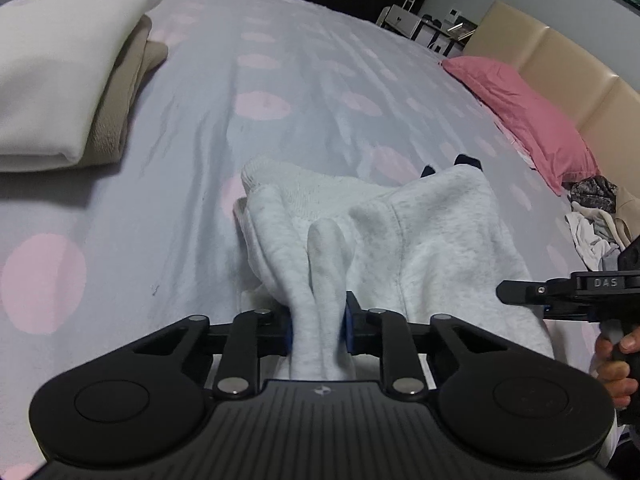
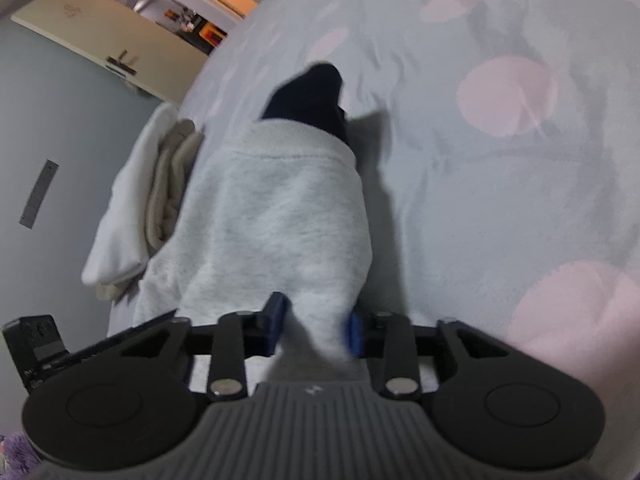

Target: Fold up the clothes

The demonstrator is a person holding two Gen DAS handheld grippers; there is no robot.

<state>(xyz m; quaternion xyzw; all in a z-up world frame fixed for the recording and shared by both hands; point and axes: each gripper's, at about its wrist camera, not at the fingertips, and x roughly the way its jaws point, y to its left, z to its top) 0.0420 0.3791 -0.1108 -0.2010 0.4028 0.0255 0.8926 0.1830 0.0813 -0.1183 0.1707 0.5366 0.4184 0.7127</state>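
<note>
My left hand-held gripper (image 1: 318, 330) is pinching a bunched fold of the sweatshirt (image 1: 420, 232), its blue pads (image 1: 352, 326) pressed into the cloth from both sides. My right hand-held gripper (image 2: 316, 330) is pinching another gathered part of the same sweatshirt (image 2: 288, 216). In the left view the right tool shows at the far right edge, with my hand (image 1: 618, 364) around its grip.

The sweatshirt is light heather grey fleece, soft and thick, with a ribbed band (image 1: 280, 176) at its far left corner. It lies crumpled on the bed (image 1: 280, 60), partly lifted where I hold it. From the left view its long axis runs roughly away from me and slightly rightward. In the right view a ribbed hem (image 2: 292, 146) marks the far end, and something dark navy (image 2: 316, 96) pokes out beyond it; I cannot tell what it is.

The sheet is pale blue-grey with pink dots. A folded stack (image 1: 60, 80), white over beige, sits well apart to the left. A pink pillow (image 1: 520, 108) lies by the headboard (image 1: 560, 60), with a heap of clothes (image 1: 596, 220) near it.
</note>
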